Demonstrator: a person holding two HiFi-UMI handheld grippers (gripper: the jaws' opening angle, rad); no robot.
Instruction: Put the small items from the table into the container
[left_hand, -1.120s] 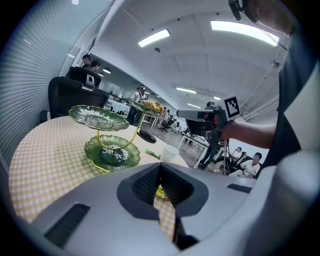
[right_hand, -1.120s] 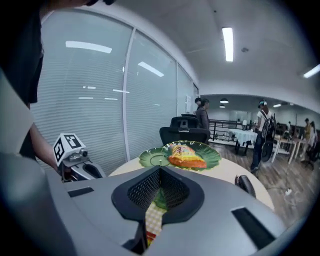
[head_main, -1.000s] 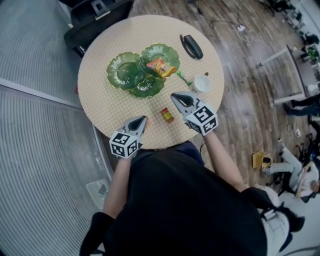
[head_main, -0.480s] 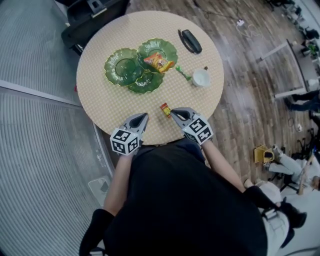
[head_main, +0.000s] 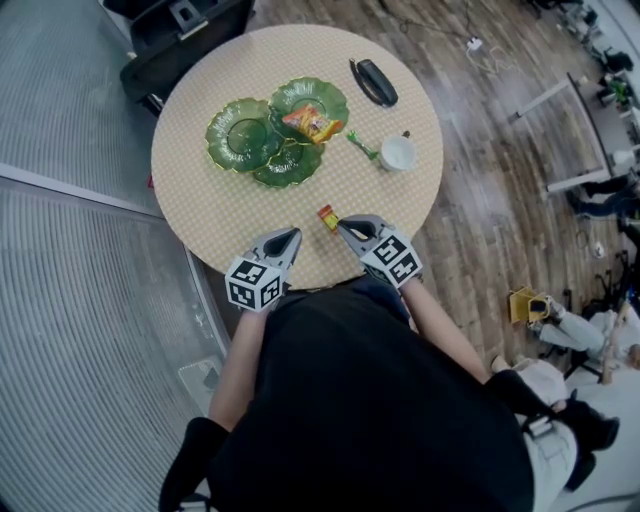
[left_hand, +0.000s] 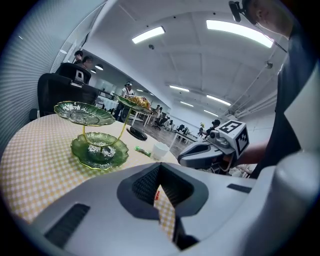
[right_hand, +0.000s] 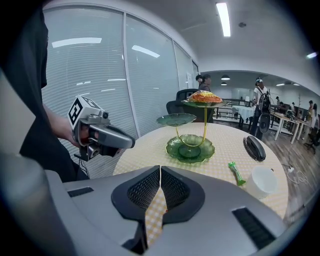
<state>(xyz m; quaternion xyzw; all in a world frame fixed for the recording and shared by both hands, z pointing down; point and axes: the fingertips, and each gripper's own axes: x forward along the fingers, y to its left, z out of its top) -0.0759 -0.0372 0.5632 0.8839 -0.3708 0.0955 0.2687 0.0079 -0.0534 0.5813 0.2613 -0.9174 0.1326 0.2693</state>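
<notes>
black chair (head_main: 180, 22) upper left, white desk (head_main: 592, 135) on wooden floor (head_main: 480, 220) at right.

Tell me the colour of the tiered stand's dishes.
Green, on a thin gold stem; the tiered stand shows best in the right gripper view.

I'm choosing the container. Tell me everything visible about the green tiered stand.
The green tiered stand has three scalloped, glass-looking dishes at different heights on a thin gold stem. It stands upright on the checked table, toward its far side. The highest dish holds an orange snack packet; the other two look empty.
</notes>
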